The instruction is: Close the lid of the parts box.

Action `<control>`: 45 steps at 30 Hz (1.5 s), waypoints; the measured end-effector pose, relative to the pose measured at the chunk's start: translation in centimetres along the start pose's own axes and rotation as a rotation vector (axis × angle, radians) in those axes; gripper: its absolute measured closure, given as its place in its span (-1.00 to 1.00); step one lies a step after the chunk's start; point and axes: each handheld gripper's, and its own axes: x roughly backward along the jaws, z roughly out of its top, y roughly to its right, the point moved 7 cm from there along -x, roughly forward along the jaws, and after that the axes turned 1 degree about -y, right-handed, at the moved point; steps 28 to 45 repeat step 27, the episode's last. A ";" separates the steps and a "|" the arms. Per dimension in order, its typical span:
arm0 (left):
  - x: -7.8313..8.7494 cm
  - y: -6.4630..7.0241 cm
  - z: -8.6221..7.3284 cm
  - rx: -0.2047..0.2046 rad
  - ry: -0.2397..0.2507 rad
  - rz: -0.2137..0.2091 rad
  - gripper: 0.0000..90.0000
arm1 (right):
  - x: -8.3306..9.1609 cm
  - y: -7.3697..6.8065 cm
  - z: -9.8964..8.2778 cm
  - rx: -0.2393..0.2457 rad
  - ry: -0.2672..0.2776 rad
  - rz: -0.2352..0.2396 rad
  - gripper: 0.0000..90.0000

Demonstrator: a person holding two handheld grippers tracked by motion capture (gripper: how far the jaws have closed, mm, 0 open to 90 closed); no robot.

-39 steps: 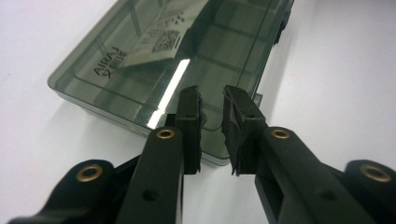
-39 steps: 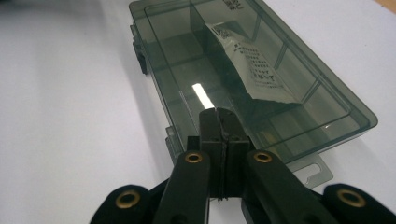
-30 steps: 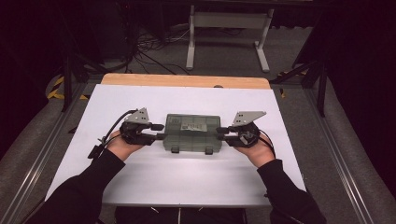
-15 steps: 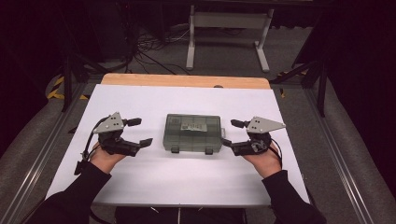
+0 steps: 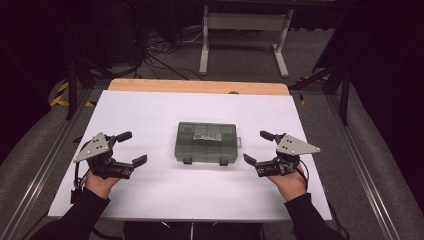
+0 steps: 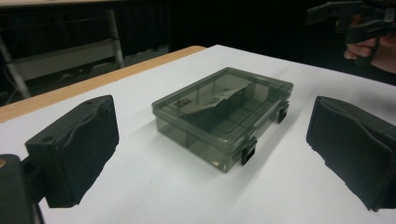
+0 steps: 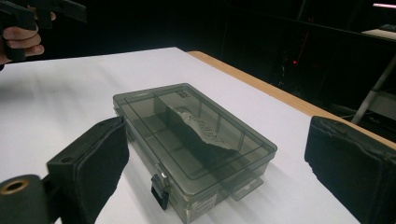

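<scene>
A smoky grey see-through compartment box [image 5: 206, 143] lies flat in the middle of the white table, lid closed, a paper label inside, two black latches on its near side. My left gripper [image 5: 132, 148] sits to its left, well apart from it. Its jaws have just been opening and stand wide with nothing between them. My right gripper [image 5: 256, 147] sits to the box's right, a short gap away, and its jaws have likewise just been opening and are empty. In the left gripper view the box [image 6: 224, 112] lies ahead of the pads [image 6: 74, 149]. The right gripper view shows the box [image 7: 191, 140] close ahead.
The white table top [image 5: 150, 110] ends in a wooden strip [image 5: 200, 86] at the far edge. Metal rails [image 5: 45, 165] run along both sides. A white stand frame [image 5: 240, 30] and cables lie on the dark floor beyond.
A second ago both grippers were closed on the box's short ends. They have since let go, opened wide and drawn outward, left one farther, with the box staying in place.
</scene>
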 end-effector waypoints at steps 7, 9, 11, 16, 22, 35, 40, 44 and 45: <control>1.4 -0.2 -1.5 -0.026 0.016 0.042 -0.95 | 0.9 0.0 -0.9 -0.005 0.029 -0.027 -0.90; 1.7 -0.2 -1.8 -0.025 0.026 0.049 -0.95 | 1.0 0.0 -1.1 -0.009 0.028 -0.030 -0.91; 2.1 -0.4 -2.2 -0.031 0.061 0.064 -0.96 | 1.1 0.0 -1.7 -0.020 0.027 -0.030 -0.92; 2.8 -0.6 -2.9 -0.021 0.060 0.070 -0.96 | 1.2 -0.2 -2.2 -0.008 0.029 -0.035 -0.92; 3.0 -0.7 -3.6 -0.020 0.043 0.075 -0.96 | 1.2 -0.2 -2.4 -0.002 0.040 -0.053 -0.92; 2.8 -0.7 -3.7 -0.033 0.035 0.074 -0.96 | 1.1 -0.1 -2.7 -0.010 0.037 -0.056 -0.92; 2.8 -0.7 -3.7 -0.033 0.035 0.074 -0.96 | 1.1 -0.1 -2.7 -0.010 0.037 -0.056 -0.92; 2.8 -0.7 -3.7 -0.033 0.035 0.074 -0.96 | 1.1 -0.1 -2.7 -0.010 0.037 -0.056 -0.92; 2.8 -0.7 -3.7 -0.033 0.035 0.074 -0.96 | 1.1 -0.1 -2.7 -0.010 0.037 -0.056 -0.92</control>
